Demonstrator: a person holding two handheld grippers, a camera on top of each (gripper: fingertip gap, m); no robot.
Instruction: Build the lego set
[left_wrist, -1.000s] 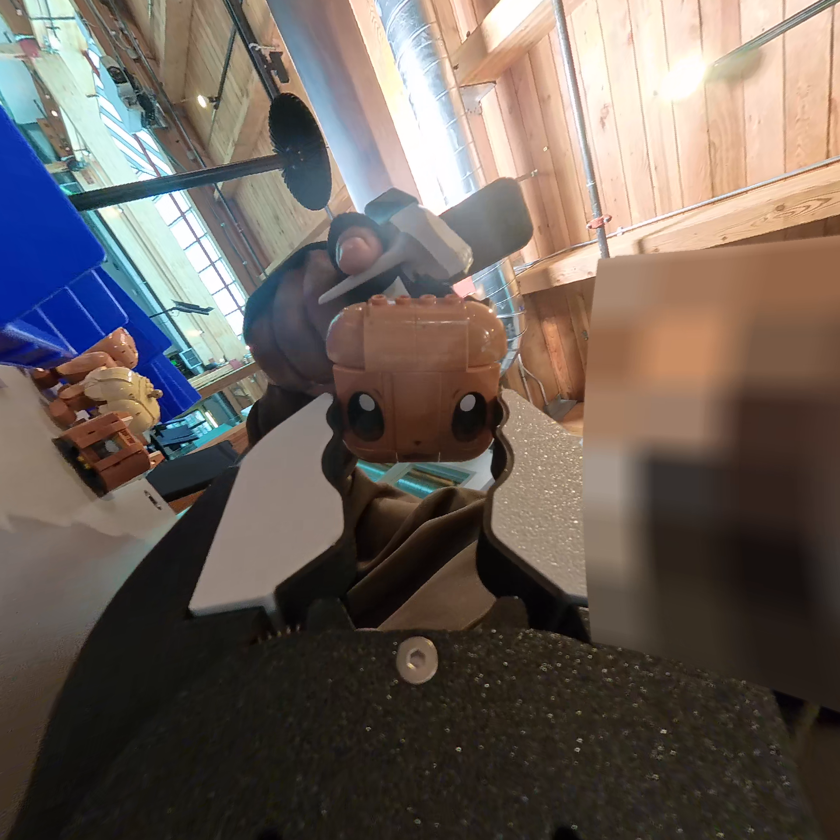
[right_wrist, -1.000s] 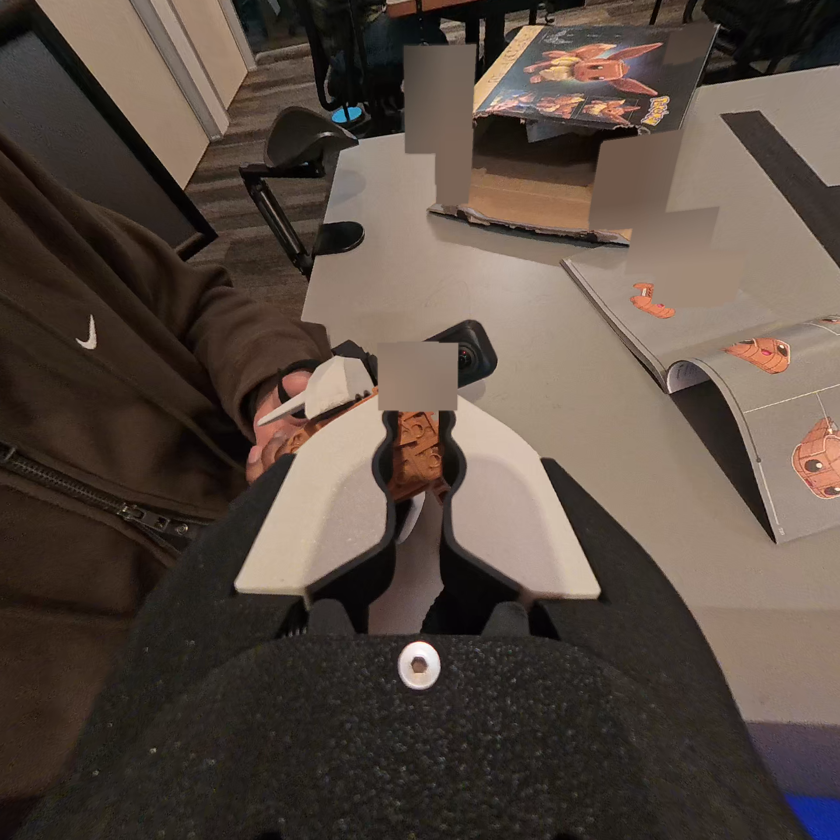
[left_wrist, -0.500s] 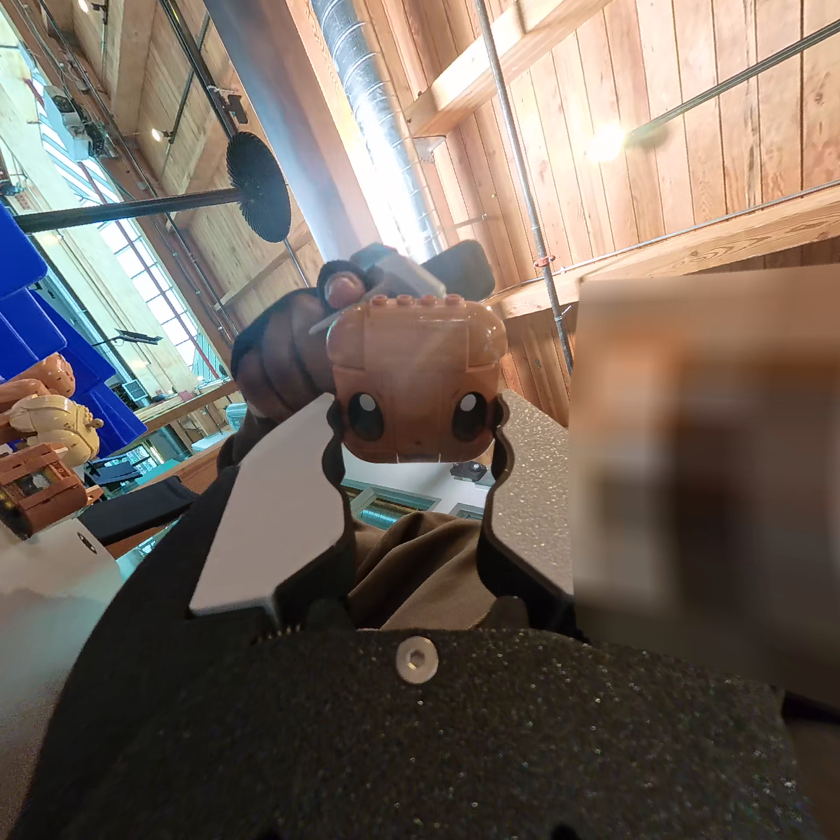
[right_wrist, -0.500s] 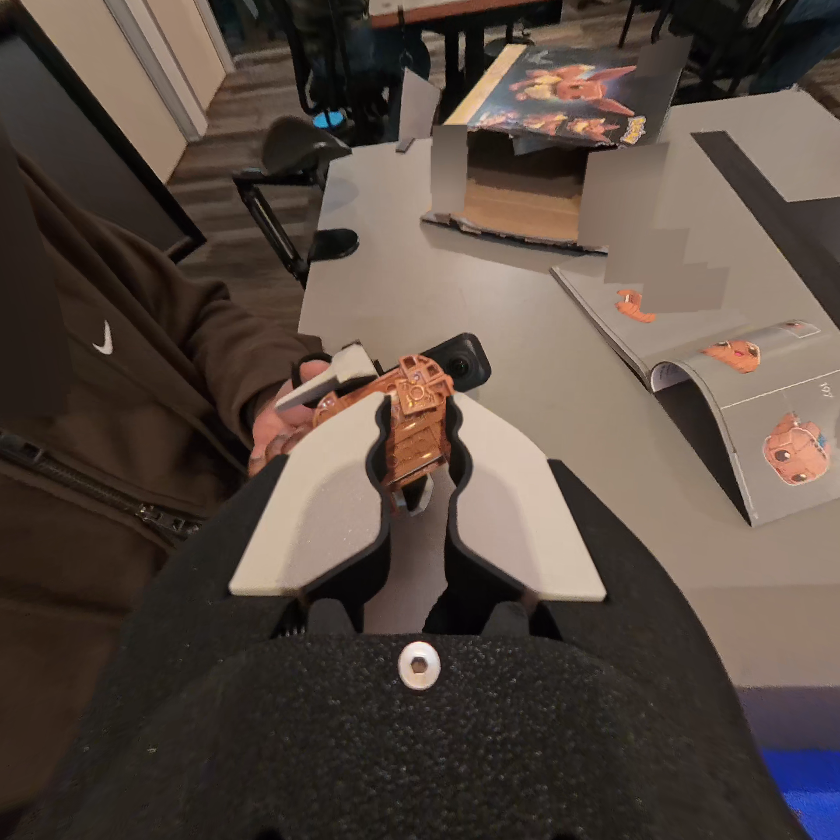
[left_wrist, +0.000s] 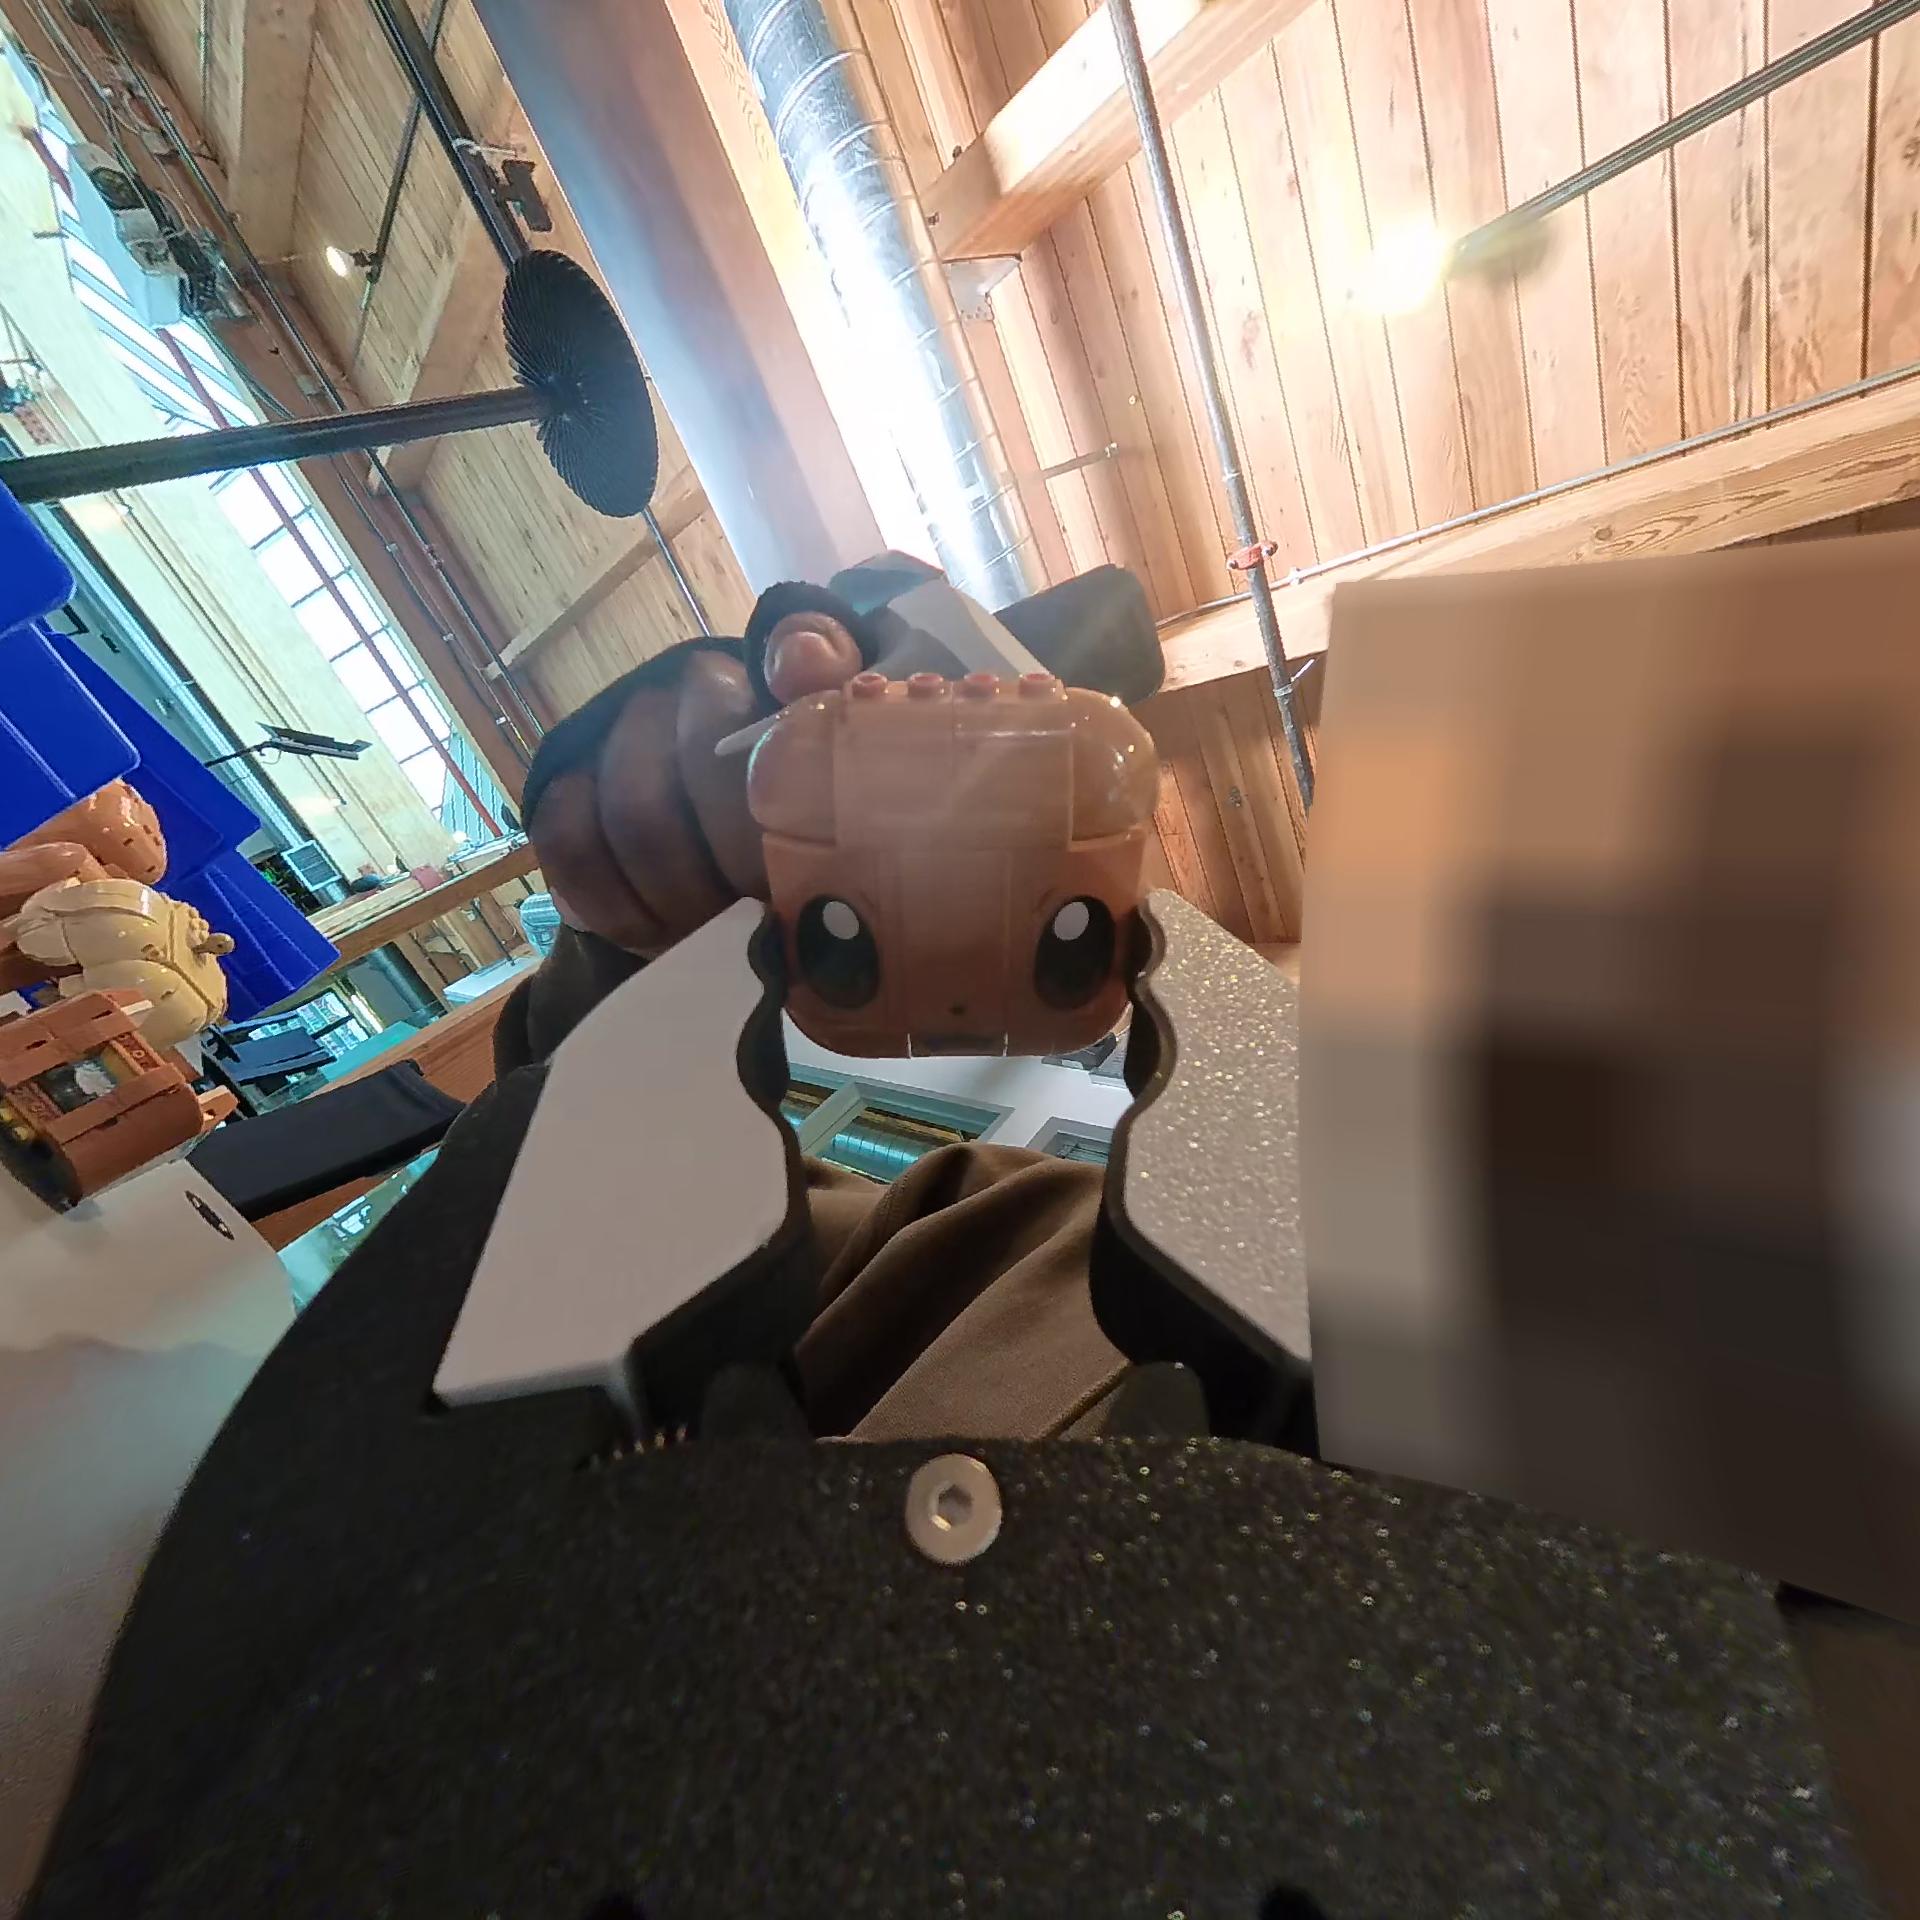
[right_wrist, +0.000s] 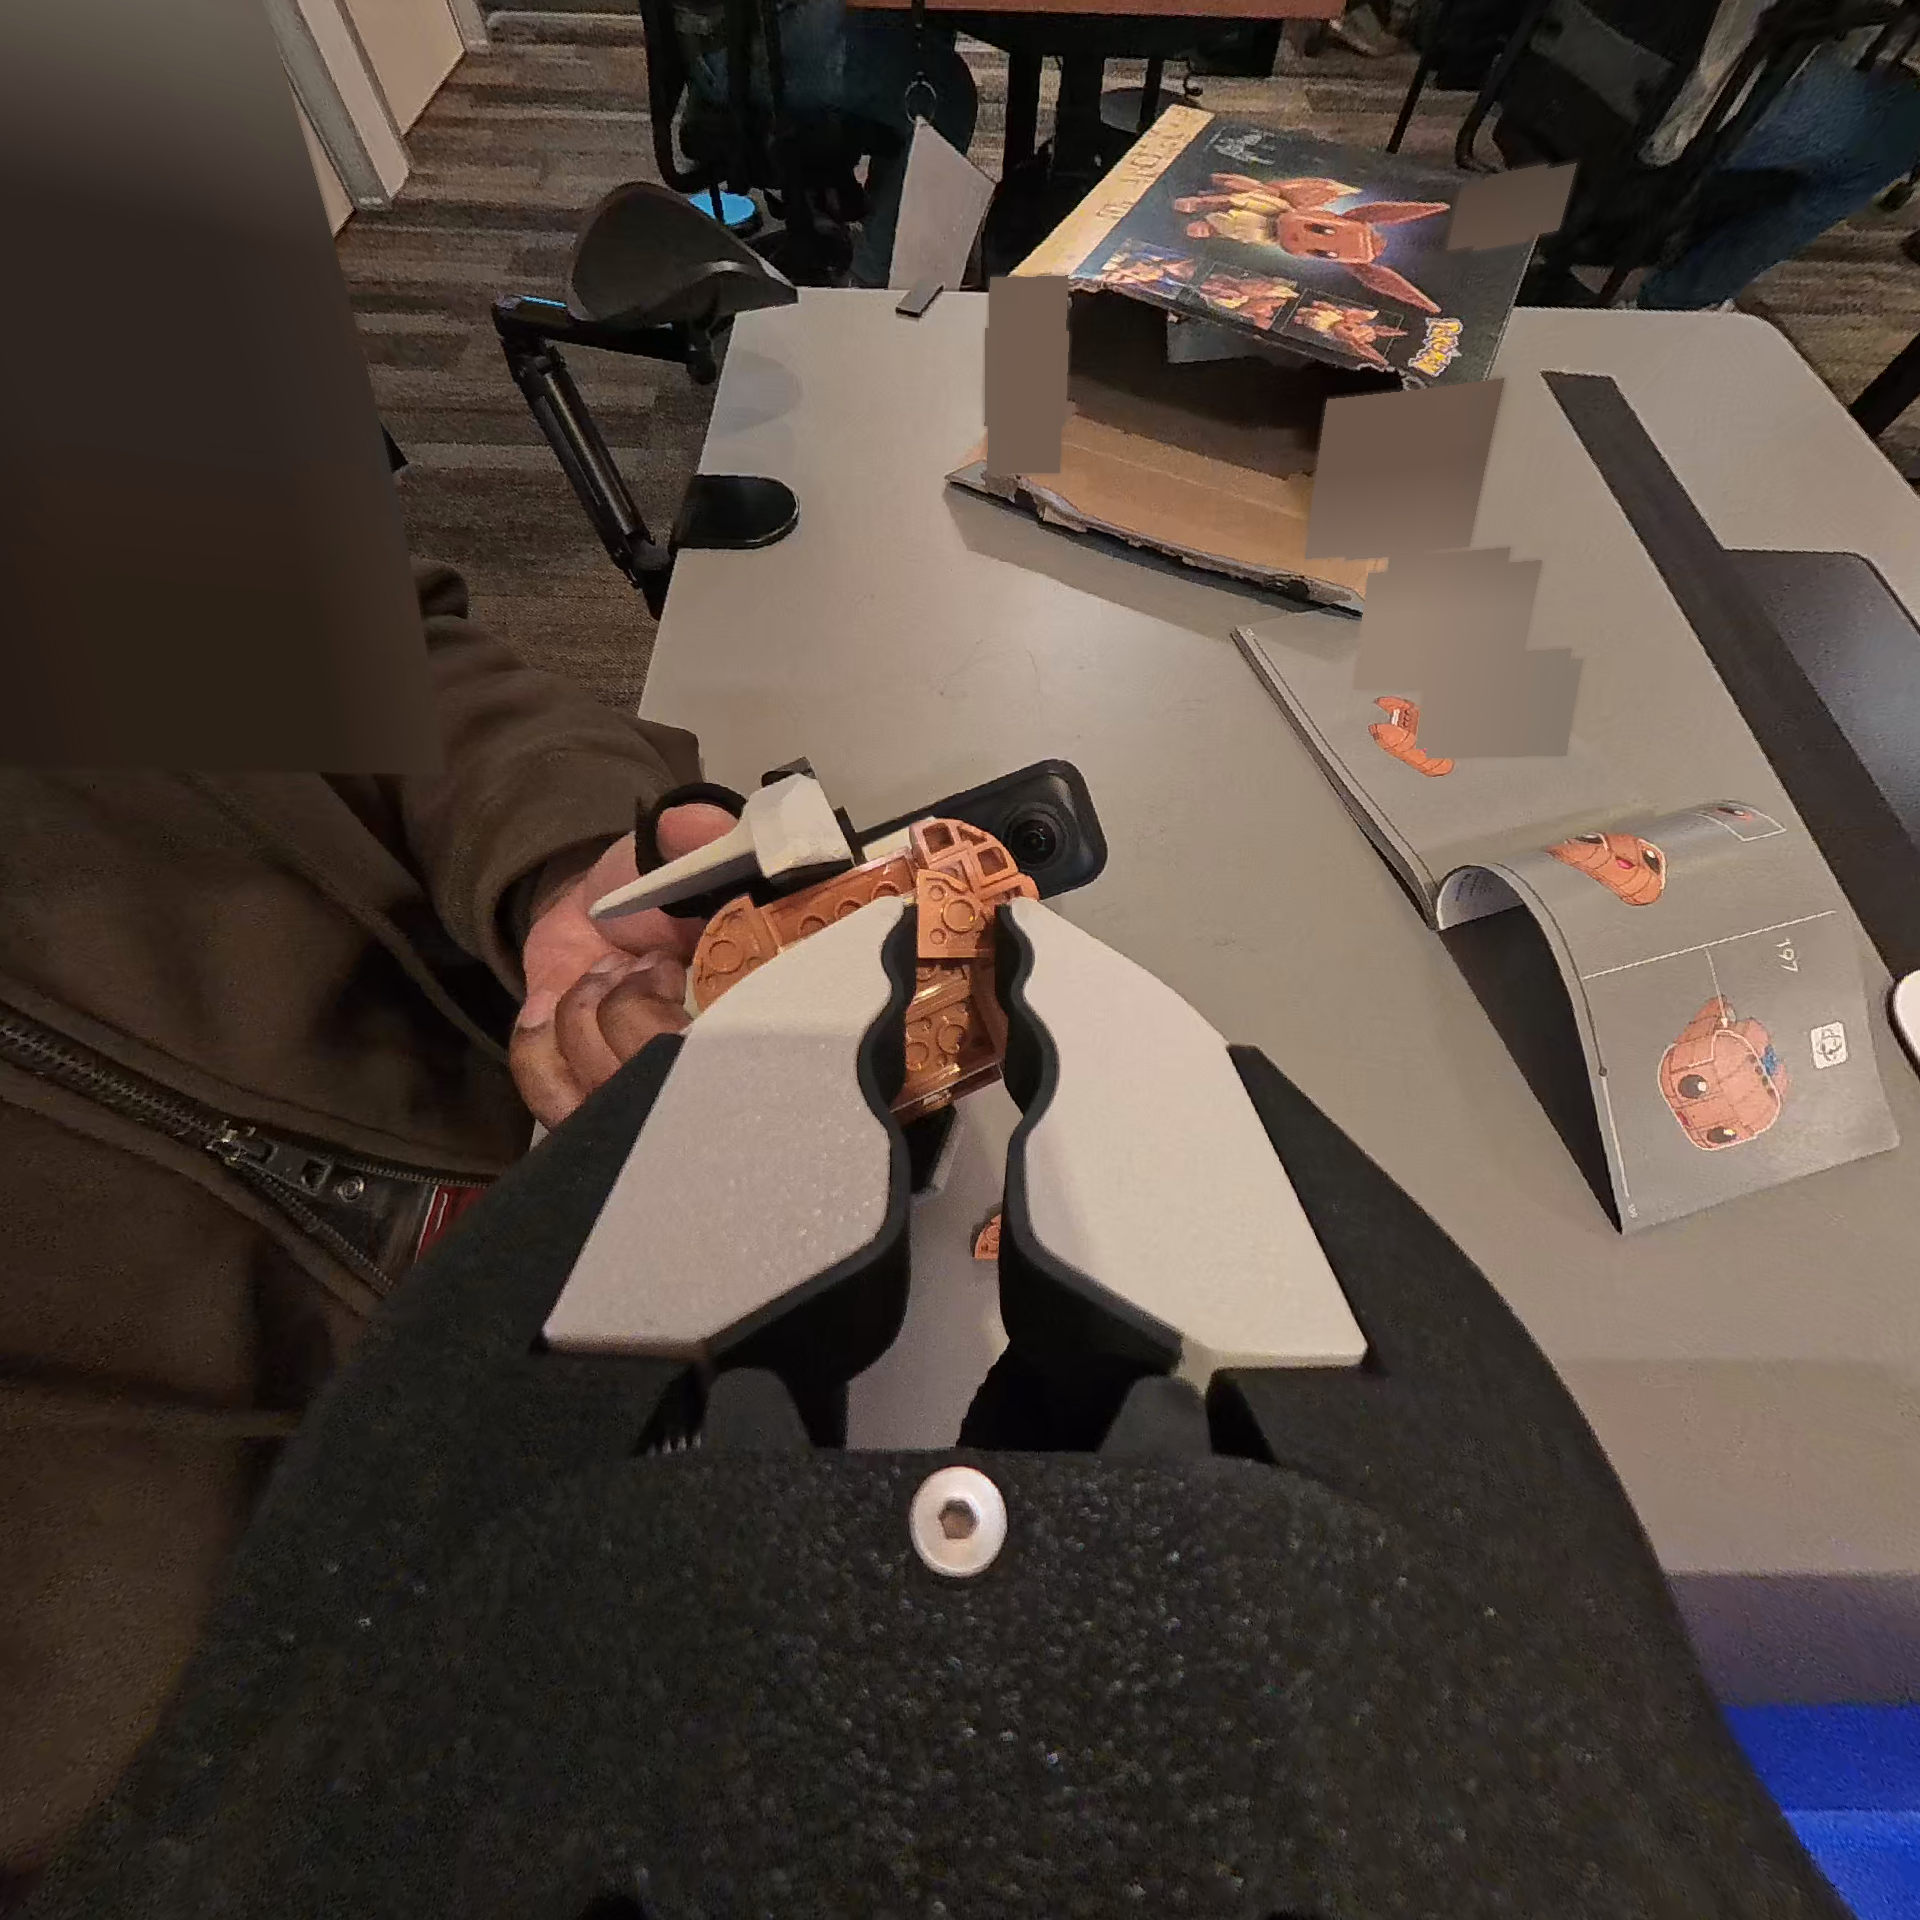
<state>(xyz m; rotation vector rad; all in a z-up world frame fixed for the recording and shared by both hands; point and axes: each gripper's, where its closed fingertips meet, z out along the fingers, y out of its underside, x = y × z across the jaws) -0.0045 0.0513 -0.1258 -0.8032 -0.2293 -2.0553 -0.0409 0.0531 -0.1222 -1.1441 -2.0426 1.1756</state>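
L gripper (left_wrist: 951, 961) is clamped on the brown lego head (left_wrist: 951, 878), one finger on each cheek; the face with two black eyes looks into the L wrist cam, studs on top. Head is held up off the table, w/ wooden ceiling behind it. At 11 o'clock of the head a hand (left_wrist: 665, 821) grips the other tool's handle.

R gripper (right_wrist: 951, 935) comes at the same head (right_wrist: 935, 971) from its back: fingers narrow, tips on either side of a studded orange-brown piece at the rear. Looks pinched, but contact is hard to confirm from this angle. The hand (right_wrist: 592, 977) under the head sits at 9 o'clock of the tips.

On the grey table (right_wrist: 883, 644): open manual (right_wrist: 1662, 956) at 3 o'clock, torn set box (right_wrist: 1247, 343) at 12–1 o'clock, small loose brown piece (right_wrist: 987, 1236) just below the R fingers. In the L view, more built brown and cream sections (left_wrist: 104, 997) stand at 9 o'clock w/ blue bins (left_wrist: 114, 748) behind.
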